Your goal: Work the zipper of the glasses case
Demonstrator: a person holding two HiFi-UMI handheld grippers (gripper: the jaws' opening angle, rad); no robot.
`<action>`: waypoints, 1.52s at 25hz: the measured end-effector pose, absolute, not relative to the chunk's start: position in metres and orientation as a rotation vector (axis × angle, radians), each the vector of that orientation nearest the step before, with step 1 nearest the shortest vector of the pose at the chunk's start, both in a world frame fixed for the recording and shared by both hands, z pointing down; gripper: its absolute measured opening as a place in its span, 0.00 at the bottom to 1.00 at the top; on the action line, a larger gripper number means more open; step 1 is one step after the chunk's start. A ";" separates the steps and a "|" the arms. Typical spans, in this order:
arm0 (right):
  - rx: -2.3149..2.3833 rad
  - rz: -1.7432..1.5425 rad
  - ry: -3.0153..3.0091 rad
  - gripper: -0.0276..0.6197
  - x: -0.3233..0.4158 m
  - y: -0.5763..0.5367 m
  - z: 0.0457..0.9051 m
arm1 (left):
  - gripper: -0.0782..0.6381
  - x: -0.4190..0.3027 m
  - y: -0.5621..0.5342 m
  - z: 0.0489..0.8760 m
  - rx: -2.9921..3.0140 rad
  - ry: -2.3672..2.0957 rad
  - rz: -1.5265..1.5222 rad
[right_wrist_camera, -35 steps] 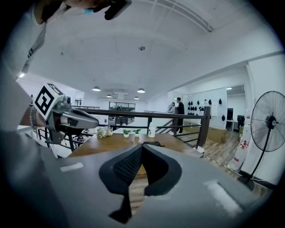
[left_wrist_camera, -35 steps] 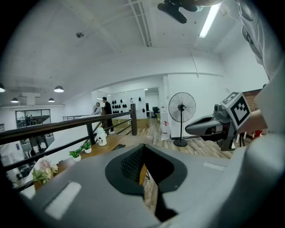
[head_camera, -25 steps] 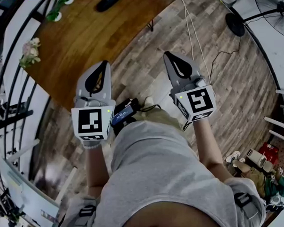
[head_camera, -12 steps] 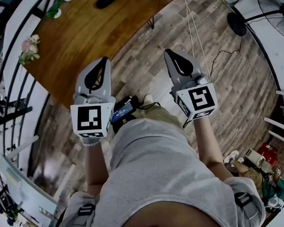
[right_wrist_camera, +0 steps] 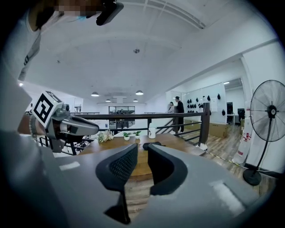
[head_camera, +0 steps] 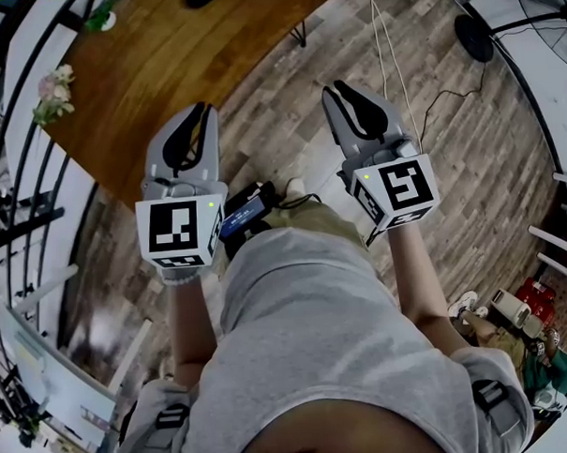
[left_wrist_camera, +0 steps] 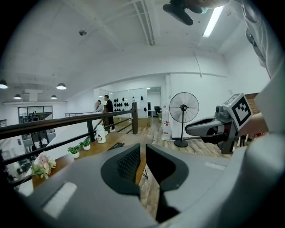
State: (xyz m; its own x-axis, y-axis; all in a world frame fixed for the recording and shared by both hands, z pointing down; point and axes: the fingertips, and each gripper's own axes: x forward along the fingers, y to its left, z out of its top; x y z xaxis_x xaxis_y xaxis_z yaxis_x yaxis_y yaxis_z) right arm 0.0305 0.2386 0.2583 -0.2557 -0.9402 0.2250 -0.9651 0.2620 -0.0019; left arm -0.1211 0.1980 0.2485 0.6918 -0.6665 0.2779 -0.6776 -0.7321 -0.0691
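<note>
The dark glasses case (right_wrist_camera: 152, 144) lies on the far wooden worktop (head_camera: 182, 56), well apart from both grippers. The left gripper (head_camera: 202, 112) and right gripper (head_camera: 334, 88) hover near, jaws just opening, slightly spread, nothing between them.

Right gripper (right_wrist_camera: 142, 150): jaws have just been opening, nothing between them. Past the tips, a dark object (right_wrist_camera: 153, 144), possibly the glasses case, lies on the table (right_wrist_camera: 180, 140), short of the white bottle (right_wrist_camera: 152, 131) at its far edge.

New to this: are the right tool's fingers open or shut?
Open: the right gripper has just been opening; its fingers stand apart, nothing between.
</note>
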 end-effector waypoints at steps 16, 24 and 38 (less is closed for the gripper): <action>1.745 0.227 -2.396 0.23 0.053 0.251 0.264 | 0.27 -0.099 0.211 0.245 2.820 -1.199 0.465; 1.716 0.214 -2.420 0.23 0.072 0.263 0.271 | 0.27 -0.088 0.221 0.244 2.815 -1.278 0.470; 1.718 0.231 -2.427 0.23 0.087 0.240 0.281 | 0.27 -0.074 0.193 0.252 2.812 -1.290 0.490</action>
